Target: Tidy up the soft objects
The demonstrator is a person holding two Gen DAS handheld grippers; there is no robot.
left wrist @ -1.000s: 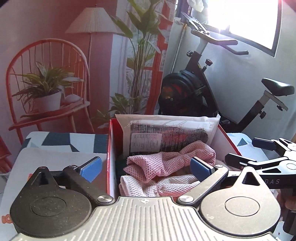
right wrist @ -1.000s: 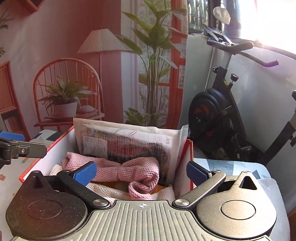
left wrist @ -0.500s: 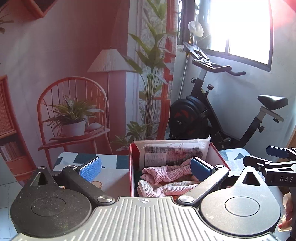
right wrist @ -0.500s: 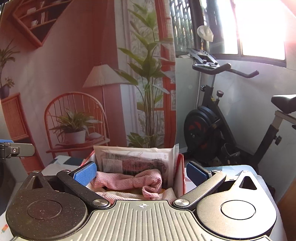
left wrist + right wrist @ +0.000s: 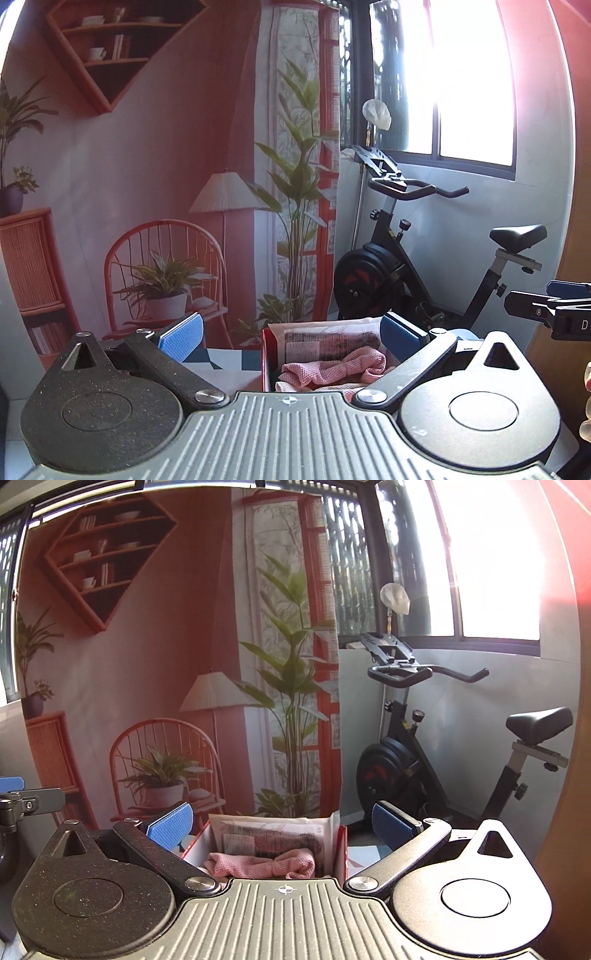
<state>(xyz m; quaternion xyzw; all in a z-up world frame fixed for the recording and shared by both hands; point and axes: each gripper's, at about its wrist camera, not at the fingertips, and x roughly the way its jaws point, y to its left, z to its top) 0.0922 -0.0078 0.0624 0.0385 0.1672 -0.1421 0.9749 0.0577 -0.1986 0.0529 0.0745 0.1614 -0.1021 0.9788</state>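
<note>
behind everything hangs a printed backdrop of a chair and lamp, with an exercise bike by the window. ahead of and below the left gripper and right gripper, both spread wide and carrying nothing, sits the red box. a pink knit cloth lies inside against an upright packet, seemingly stowed so the soft things stay together.

Cloth in box, packet upright behind it.
</note>
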